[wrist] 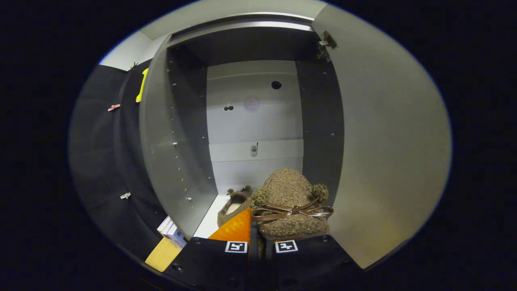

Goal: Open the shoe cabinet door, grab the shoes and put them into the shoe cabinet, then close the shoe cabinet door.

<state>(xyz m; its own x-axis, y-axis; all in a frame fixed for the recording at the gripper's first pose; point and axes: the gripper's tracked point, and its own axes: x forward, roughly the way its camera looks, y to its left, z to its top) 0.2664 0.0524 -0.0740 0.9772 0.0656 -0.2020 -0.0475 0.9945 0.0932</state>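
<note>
Gripper fingers clamped on the brown bow slipper, toe pointing into the open shoe cabinet. Its mate lies on the cabinet floor just ahead-left; free spot is to its right.

Light falls from above and the near side, so the open door on the right glows pale with a soft sheen, while the cabinet's dark side walls stay dim. The far back panel is evenly lit and fairly sharp. The fuzzy shoe just ahead of the claw is crisp. Straight edges bow strongly outward, and the outer parts darken into murk.
</note>
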